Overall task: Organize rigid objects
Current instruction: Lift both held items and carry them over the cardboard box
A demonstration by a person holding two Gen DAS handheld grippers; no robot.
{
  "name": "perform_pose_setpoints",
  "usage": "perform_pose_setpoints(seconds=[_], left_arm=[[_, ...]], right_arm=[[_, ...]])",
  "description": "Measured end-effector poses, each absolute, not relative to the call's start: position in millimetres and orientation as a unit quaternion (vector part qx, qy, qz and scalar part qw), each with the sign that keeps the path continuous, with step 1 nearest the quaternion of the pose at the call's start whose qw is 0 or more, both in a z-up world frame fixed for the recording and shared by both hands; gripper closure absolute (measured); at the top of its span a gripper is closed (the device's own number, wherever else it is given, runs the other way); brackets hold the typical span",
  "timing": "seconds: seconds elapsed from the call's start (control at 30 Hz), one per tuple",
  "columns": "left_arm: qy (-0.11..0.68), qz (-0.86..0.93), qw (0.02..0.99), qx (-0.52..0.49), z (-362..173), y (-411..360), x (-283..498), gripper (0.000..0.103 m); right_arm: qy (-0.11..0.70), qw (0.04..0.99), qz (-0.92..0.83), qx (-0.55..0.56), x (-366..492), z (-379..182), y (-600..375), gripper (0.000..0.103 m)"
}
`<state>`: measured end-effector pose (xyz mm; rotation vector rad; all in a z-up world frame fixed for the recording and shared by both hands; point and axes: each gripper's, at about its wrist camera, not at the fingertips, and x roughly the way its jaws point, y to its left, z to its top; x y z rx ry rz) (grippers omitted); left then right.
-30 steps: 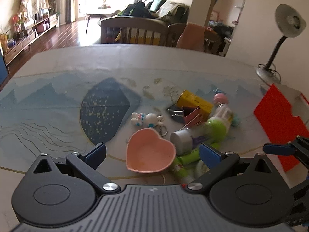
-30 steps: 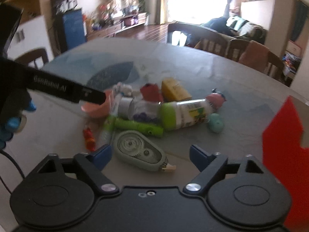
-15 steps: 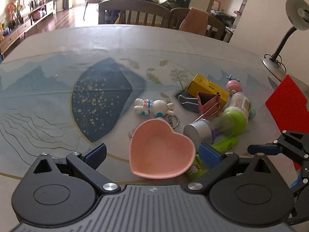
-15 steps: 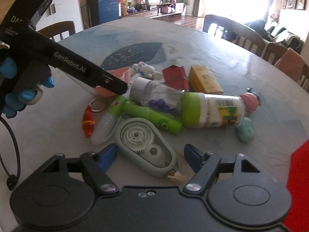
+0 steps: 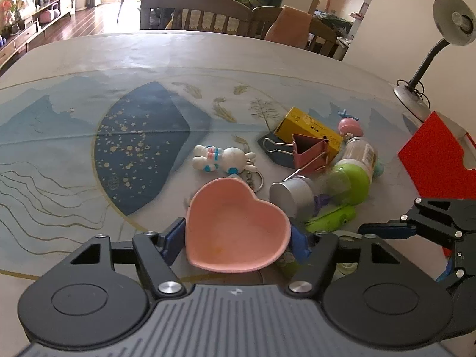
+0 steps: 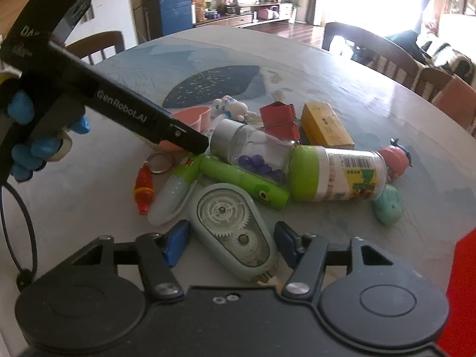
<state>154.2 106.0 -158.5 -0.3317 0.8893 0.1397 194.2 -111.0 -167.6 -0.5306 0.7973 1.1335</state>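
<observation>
A pink heart-shaped dish (image 5: 238,226) sits on the table between the pads of my left gripper (image 5: 236,239). Its jaws are closing and both blue pads touch the dish's sides. In the right wrist view the dish (image 6: 193,116) is half hidden behind a left finger (image 6: 148,122). A pale green correction-tape dispenser (image 6: 232,223) lies flat between the pads of my right gripper (image 6: 232,244). These jaws are closing too, with the pads close beside the dispenser and not pressing on it. One right finger (image 5: 386,228) shows in the left wrist view.
Just beyond lie a rabbit keychain (image 5: 221,159), a yellow box (image 5: 306,129), a pink binder clip (image 5: 309,153), a silver-lidded jar (image 5: 293,195), a green-capped bottle (image 6: 336,175), a green tube (image 6: 244,180) and a fish keychain (image 6: 142,190). A red folder (image 5: 437,160) stands right, by a lamp (image 5: 452,20).
Both grippers sank toward the table, then held still. The left pads closed in on the pink dish, nudging it left. The right pads narrowed around the tape dispenser.
</observation>
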Motion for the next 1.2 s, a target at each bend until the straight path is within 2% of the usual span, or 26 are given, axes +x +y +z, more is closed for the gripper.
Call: perform_pose_setpoints(seconds=[0.2,0.43,0.53,0.6,0.67,0.83,0.93,1.2], left_arm=[[0.422,0.071,0.893,-0.140,-152.5,100.0,149.8,0.032],[0.422,0.072,0.896,-0.114,-138.6,89.6,136.4,0.032],[0.422,0.067,0.898,-0.105,-132.4,86.2,127.8,0.032],[0.421,0.064,0.899,-0.098,-129.0,84.7,121.9,0.032],[0.421,0.062,0.900,-0.094,-125.9,84.5,116.1,0.032],[0.424,0.062,0.900,-0.083,-120.1,84.2,102.4,0.032],[0.424,0.063,0.900,-0.080,-117.1,84.4,94.4,0.032],[0.423,0.064,0.901,-0.074,-106.1,80.9,77.4,0.032]], right_arm=[[0.381,0.763,0.476,-0.212,186.7,-163.0,-119.8,0.058],[0.384,0.781,0.448,-0.201,168.7,-162.9,-123.4,0.060],[0.375,0.784,0.447,-0.212,162.0,-166.5,-118.4,0.056],[0.370,0.789,0.445,-0.207,160.7,-167.8,-116.4,0.037],[0.361,0.795,0.443,-0.203,160.7,-169.9,-112.9,0.034],[0.358,0.798,0.442,-0.200,162.9,-177.1,-104.7,0.038],[0.357,0.800,0.442,-0.195,162.8,-176.3,-103.1,0.051],[0.357,0.814,0.426,-0.168,153.8,-168.7,-108.4,0.052]])
